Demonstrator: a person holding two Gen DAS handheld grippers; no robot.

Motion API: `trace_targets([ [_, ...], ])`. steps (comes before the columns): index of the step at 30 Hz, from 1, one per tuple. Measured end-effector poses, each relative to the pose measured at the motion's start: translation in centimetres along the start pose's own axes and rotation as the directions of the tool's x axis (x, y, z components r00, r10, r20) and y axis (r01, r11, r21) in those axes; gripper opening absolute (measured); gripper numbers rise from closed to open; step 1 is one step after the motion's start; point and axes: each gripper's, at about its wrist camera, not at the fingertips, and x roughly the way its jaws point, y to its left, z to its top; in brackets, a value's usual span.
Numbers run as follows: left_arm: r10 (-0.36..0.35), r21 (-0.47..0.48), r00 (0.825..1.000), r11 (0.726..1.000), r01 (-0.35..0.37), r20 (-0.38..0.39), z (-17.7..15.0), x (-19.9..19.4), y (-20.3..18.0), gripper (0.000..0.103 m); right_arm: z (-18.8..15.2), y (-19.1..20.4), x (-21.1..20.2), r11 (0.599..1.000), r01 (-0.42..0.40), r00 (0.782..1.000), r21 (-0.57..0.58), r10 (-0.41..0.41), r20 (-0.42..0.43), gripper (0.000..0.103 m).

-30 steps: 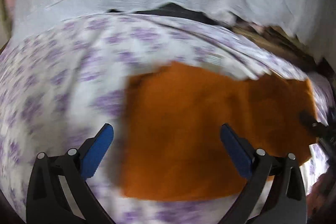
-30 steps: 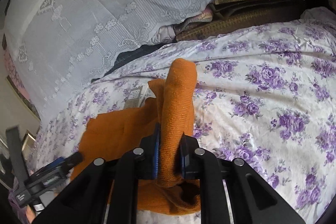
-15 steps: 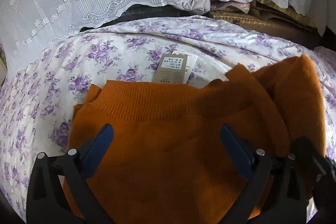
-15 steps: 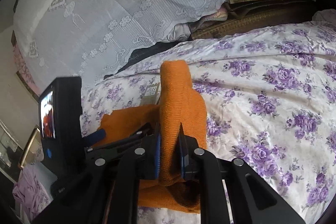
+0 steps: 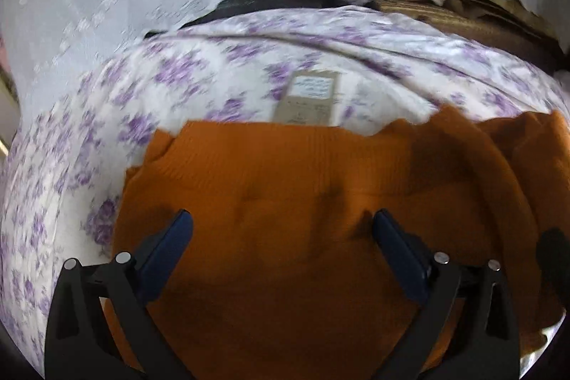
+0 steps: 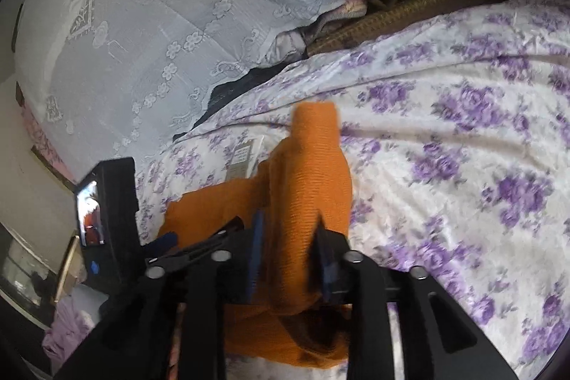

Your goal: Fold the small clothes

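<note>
Since a second ago, left gripper [image 5: 281,227] has swung over the sweater [image 5: 285,237], which lies on the floral sheet [image 5: 178,88]; its jaws stand wide apart, angled down, holding nothing. Right gripper [image 6: 288,241] points along the raised sleeve [image 6: 310,173]; its jaws have just been opening, the sleeve still between them, pad contact unclear. A tag [image 5: 310,98] lies beyond the collar, blurred. The sweater's near edge is hidden behind the fingers.

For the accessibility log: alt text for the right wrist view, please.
The right tongs, jaws just opening, straddle an orange sleeve of a sweater on a purple-flowered bedsheet. The left tongs sit at left, with a paper tag beyond.
</note>
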Motion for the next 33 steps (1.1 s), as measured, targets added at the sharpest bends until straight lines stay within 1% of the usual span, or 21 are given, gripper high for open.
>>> trace_targets([
  [1, 0.0, 0.012, 1.0, 1.0, 0.0, 0.005, 0.0, -0.1, -0.5, 0.099, 0.0, -0.2, 0.1, 1.0, 0.009, 1.0, 0.001, -0.009, 0.002, 0.036],
  [4, 0.03, 0.042, 1.0, 0.999, -0.03, 0.006, 0.2, -0.1, -2.2, 0.099, 0.0, -1.1, 0.5, 1.0, 0.01, 1.0, 0.029, -0.009, -0.009, 0.036],
  [7, 0.048, 0.015, 0.999, 0.999, -0.047, -0.006, 0.4, 0.3, -2.8, 0.099, 0.0, -2.3, 0.9, 0.998, -0.006, 1.0, 0.068, 0.006, -0.013, 0.035],
  [9, 0.052, 0.003, 0.999, 0.999, -0.052, -0.011, 0.6, 0.3, -3.1, 0.099, -0.1, -2.6, 1.2, 0.996, -0.027, 0.999, 0.081, 0.029, -0.022, 0.021],
  [10, 0.035, -0.004, 0.999, 0.999, -0.035, -0.014, 0.7, 0.2, -3.3, 0.099, -0.2, -2.5, 1.3, 0.996, -0.036, 0.999, 0.083, 0.038, -0.025, 0.018],
  [12, 0.011, -0.007, 1.0, 1.0, -0.011, -0.007, 0.9, -0.2, -3.6, 0.096, -0.1, -1.9, 0.9, 0.998, -0.011, 1.0, 0.054, 0.011, -0.007, 0.017],
  [14, -0.025, -0.013, 1.0, 1.0, 0.025, 0.004, 0.9, -0.8, -3.5, 0.086, 0.1, -1.3, 0.5, 0.999, -0.014, 1.0, 0.04, 0.014, 0.001, 0.017],
  [15, -0.049, -0.023, 0.999, 0.999, 0.049, 0.009, 0.8, -1.3, -3.1, 0.085, 0.1, -0.9, 0.3, 0.999, -0.019, 1.0, 0.033, 0.019, 0.005, 0.016],
  [16, -0.057, -0.027, 0.998, 0.998, 0.057, 0.015, 0.9, -1.5, -2.8, 0.084, 0.1, -0.2, 0.0, 1.0, -0.016, 1.0, 0.018, 0.016, 0.014, 0.016],
  [19, -0.057, -0.035, 0.997, 0.998, 0.059, 0.053, 0.9, -2.8, -1.5, 0.084, 0.2, 1.9, -0.7, 0.999, -0.003, 0.999, -0.038, 0.005, 0.038, 0.016],
  [21, -0.068, -0.044, 0.996, 0.997, 0.071, 0.059, 0.9, -3.2, -0.2, 0.083, 0.1, 3.0, -0.9, 0.998, -0.005, 0.999, -0.059, 0.007, 0.045, 0.016],
  [27, -0.071, -0.081, 0.994, 0.994, 0.078, 0.083, 0.9, -4.3, 3.1, 0.083, -0.2, 6.2, -0.7, 0.994, -0.026, 0.999, -0.102, 0.029, 0.037, 0.016],
  [33, -0.073, -0.127, 0.994, 0.988, 0.083, 0.081, 0.5, -4.2, 6.2, 0.083, -0.7, 9.1, 0.3, 0.99, -0.032, 0.999, -0.138, 0.035, 0.02, 0.016],
])
